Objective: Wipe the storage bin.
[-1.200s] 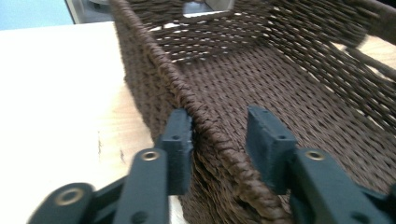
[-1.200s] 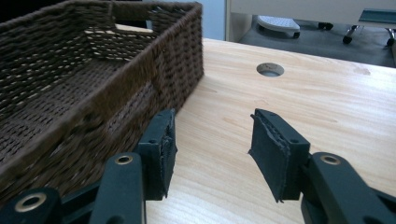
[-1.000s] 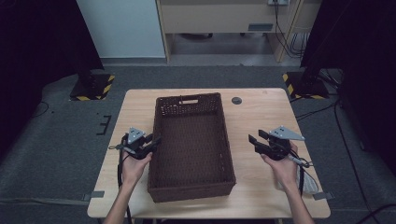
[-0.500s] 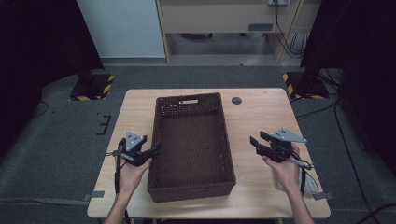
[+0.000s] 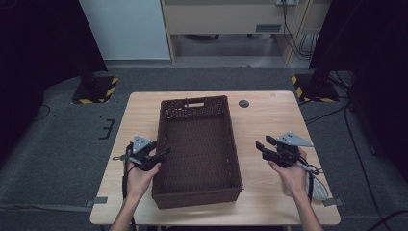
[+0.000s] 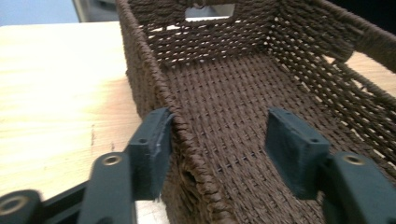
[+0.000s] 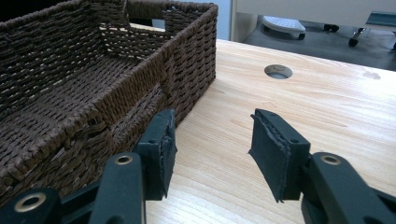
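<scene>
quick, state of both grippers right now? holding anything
Left gripper: open, jaws just opening, astride the wicker basket wall, not clamped.
Right gripper: open, holding nothing, beside the basket.

Left tool and right tool point inward, jaws apart; left's just narrowed slightly.

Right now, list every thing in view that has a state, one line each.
Woven basket: upright on the table, empty, its left wall between the left gripper's jaws.
Left gripper: open, jaws straddling the basket's left wall and just closing a little; one pad at the wall's outer face, the other clear inside.
Right gripper: open, nothing between its jaws, beside the basket's right wall.
Table: bare wood around the basket.
</scene>
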Demonstrator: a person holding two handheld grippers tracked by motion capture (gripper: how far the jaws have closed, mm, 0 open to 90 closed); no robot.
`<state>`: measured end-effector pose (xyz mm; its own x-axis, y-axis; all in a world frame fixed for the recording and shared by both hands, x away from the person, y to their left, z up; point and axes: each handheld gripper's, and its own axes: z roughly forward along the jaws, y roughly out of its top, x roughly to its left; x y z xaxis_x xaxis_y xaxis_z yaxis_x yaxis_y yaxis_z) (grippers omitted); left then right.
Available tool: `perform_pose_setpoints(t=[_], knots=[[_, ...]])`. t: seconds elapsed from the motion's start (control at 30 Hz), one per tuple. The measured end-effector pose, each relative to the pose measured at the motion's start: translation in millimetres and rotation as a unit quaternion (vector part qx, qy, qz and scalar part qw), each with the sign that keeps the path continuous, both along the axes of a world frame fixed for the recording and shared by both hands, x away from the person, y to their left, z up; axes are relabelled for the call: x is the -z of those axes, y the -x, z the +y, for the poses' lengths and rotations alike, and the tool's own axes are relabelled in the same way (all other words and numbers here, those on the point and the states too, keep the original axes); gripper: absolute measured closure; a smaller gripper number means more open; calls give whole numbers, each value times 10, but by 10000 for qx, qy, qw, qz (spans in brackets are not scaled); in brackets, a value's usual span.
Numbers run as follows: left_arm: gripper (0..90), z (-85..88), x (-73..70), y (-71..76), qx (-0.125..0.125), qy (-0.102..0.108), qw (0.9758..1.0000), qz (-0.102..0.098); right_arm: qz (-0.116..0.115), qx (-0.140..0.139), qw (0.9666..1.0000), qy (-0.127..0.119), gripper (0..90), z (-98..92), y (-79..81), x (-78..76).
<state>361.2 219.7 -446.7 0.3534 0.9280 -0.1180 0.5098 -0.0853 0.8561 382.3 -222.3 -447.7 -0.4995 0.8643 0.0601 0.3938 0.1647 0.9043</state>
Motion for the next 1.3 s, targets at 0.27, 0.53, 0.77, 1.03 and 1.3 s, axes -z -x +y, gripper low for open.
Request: perform_pose_setpoints(t=[0.27, 0.53, 0.77, 1.03, 1.3], knots=[[566, 21, 1, -61, -91, -216, 9997, -47, 14, -59, 10000, 47, 501, 61, -10, 3], [661, 162, 114, -183, 249, -234, 9993, -125, -14, -86, 9999, 52, 503, 77, -18, -17], [579, 201, 39, -18, 372, -327, 9986, -182, -25, -7, 10000, 4, 505, 6, 4, -25], [712, 218, 57, -24, 242, -202, 9994, -108, -47, 30, 10000, -12, 506, -4, -14, -38], [772, 283, 58, -194, 470, -78, 9988, -56, -97, 32, 9999, 28, 498, 61, -130, -99]])
